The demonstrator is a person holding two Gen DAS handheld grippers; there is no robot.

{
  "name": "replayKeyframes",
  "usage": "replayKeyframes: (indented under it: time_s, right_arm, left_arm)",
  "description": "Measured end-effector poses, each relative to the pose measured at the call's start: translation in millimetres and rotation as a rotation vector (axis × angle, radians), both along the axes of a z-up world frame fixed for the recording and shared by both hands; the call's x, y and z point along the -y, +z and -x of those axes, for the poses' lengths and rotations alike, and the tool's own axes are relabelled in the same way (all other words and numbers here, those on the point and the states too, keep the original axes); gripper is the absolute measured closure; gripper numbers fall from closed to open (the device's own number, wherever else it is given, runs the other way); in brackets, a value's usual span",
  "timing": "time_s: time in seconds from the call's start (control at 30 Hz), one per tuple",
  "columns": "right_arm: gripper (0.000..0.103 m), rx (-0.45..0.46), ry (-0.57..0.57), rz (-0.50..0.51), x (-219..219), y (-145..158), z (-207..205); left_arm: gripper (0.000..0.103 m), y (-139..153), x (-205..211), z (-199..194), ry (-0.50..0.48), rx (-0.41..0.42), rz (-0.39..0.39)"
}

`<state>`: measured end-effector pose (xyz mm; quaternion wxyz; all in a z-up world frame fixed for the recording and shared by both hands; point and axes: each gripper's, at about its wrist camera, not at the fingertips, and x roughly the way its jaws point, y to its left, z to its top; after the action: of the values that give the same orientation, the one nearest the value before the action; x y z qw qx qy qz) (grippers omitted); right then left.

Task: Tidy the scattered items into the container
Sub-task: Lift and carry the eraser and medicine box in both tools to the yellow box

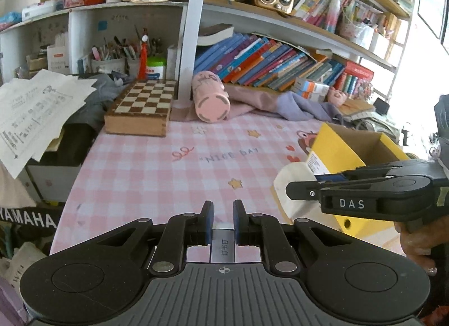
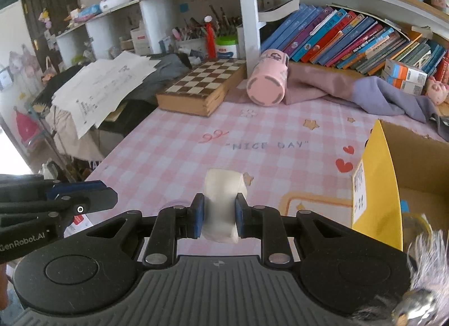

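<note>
Left view: left gripper (image 1: 223, 215) clamped on one small box (image 1: 222, 244), fingers pressed to its sides above the checked surface (image 1: 157, 169). One yellow container (image 1: 336, 155) at right, one roll (image 1: 294, 188) beside it.

Right view: right gripper (image 2: 217, 213) clamped on that one roll (image 2: 221, 205), near the container (image 2: 376, 185). One chessboard (image 2: 202, 87), one pink cup (image 2: 268, 82) behind.

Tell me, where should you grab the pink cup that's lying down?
Probably the pink cup is best taken across its round body, coming from above. It lies on its side with the base facing the camera, leaning on purple cloth, so the two curved sides look free for fingers.
</note>
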<state>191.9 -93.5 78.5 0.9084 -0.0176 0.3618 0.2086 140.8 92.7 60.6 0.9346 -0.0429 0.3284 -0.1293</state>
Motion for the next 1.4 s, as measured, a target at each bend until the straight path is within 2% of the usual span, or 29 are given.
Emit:
replayKeyframes:
  time_s: [0.1,0.67,0.97,1.4]
  right_arm:
    - [0.083,0.03,0.003,0.037,-2,-1,20]
    - [0.083,-0.009,-0.017,0.015,-9,-9,112]
    - [0.083,-0.024,-0.062,0.032,-2,-12,142]
    - [0.083,-0.057,-0.201,0.052,34,-16,168]
  left_arm:
    - [0.09,0,-2,16,-0.008,0.001,0.001]
    - [0.09,3,-17,91,-0.039,0.008,0.05]
    - [0.09,-1,-7,101,-0.118,-0.018,0.064]
    - [0.09,-11,34,96,-0.288,-0.058,0.079]
